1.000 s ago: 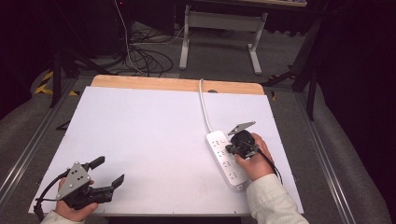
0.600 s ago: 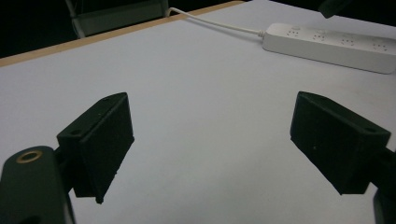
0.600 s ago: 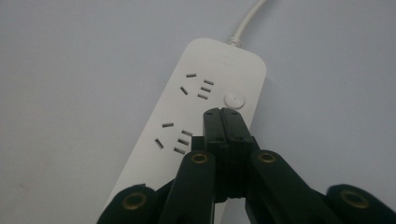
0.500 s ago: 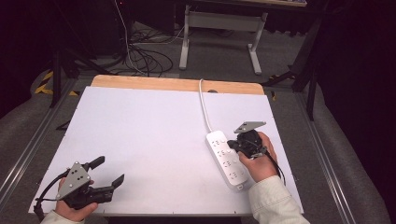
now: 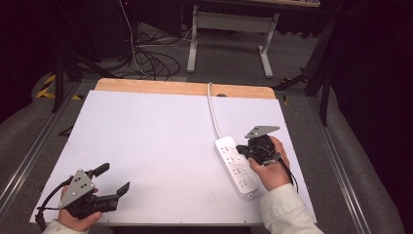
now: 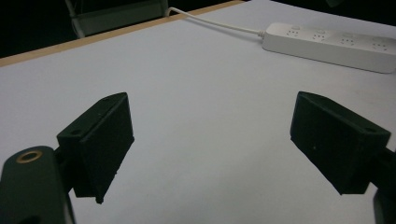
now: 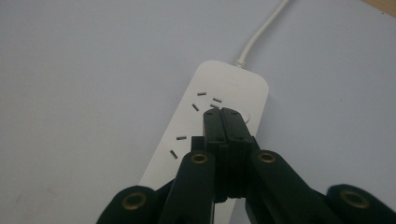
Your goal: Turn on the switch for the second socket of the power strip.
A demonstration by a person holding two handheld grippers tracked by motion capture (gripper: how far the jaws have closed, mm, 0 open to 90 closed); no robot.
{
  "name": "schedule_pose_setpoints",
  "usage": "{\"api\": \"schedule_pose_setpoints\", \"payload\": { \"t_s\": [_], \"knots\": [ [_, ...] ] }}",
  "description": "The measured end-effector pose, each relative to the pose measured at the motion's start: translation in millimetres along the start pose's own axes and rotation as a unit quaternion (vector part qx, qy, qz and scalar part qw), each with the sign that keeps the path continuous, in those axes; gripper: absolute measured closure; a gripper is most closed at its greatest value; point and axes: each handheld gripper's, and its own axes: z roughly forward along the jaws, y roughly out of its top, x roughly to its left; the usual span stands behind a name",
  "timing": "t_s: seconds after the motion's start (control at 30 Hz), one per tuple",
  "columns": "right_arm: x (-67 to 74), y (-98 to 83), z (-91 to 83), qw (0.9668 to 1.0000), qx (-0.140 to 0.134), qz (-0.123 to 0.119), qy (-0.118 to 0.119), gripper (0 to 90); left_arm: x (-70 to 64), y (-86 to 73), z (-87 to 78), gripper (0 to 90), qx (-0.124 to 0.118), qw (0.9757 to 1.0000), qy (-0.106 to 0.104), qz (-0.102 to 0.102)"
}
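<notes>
A white power strip (image 5: pixel 236 168) lies on the white table (image 5: pixel 156 136) at the right, and its cable (image 5: pixel 213 109) runs to the far edge. My right gripper (image 5: pixel 242 152) is shut with nothing between its jaws. Its tips (image 7: pixel 221 112) sit over the cable end of the power strip (image 7: pixel 187 126), beside a round button (image 7: pixel 250 115). Whether they touch it I cannot tell. My left gripper (image 5: pixel 113 179) rests near the front left corner, open and empty. In the left gripper view, my left gripper (image 6: pixel 210 135) has bare table between its jaws and the power strip (image 6: pixel 327 44) far off.
A wooden strip (image 5: pixel 185 87) edges the table's far side. Beyond it on the dark floor are tangled cables (image 5: pixel 146 58) and a metal stand (image 5: pixel 229 29). Grey rails (image 5: pixel 341 170) flank the table.
My right gripper has risen a little and shifted slightly right over the power strip, still shut. The left gripper has stayed where it was.
</notes>
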Motion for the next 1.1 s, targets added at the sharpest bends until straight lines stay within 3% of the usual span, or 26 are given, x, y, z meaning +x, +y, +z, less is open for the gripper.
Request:
{"api": "schedule_pose_setpoints", "payload": {
  "t_s": [0.1, 0.27, 0.47, 0.9, 1.0, 1.1],
  "knots": [
    [-0.3, 0.5, -1.5, 1.0, -0.007, -0.002, 0.006, 90.0, 0.0, 0.1, 0.0, 13.7, -0.001, 1.0, 0.0, 0.0],
    [0.9, 2.9, -6.7, 0.9995, -0.031, -0.001, 0.006, 63.0, -0.1, 0.0, 0.1, 13.7, 0.0, 1.0, 0.0, 0.001],
    [3.7, 4.2, -13.9, 0.9986, -0.052, -0.004, -0.002, 43.1, 0.0, 0.1, 0.3, 13.7, 0.0, 1.0, -0.001, 0.001],
    [7.7, 4.6, -27.2, 0.9972, -0.073, -0.008, -0.014, 20.5, -0.4, 0.0, 0.6, 13.7, 0.001, 1.0, 0.0, -0.001],
    [11.0, 2.5, -33.3, 0.9969, -0.073, -0.023, -0.02, 16.5, 0.2, 0.1, 0.3, 13.7, 0.001, 1.0, 0.001, 0.002],
    [15.1, -3.5, -41.9, 0.9952, -0.094, -0.026, -0.004, 10.9, 0.1, 0.1, 0.3, 13.7, 0.001, 1.0, 0.001, 0.002]
  ]
}}
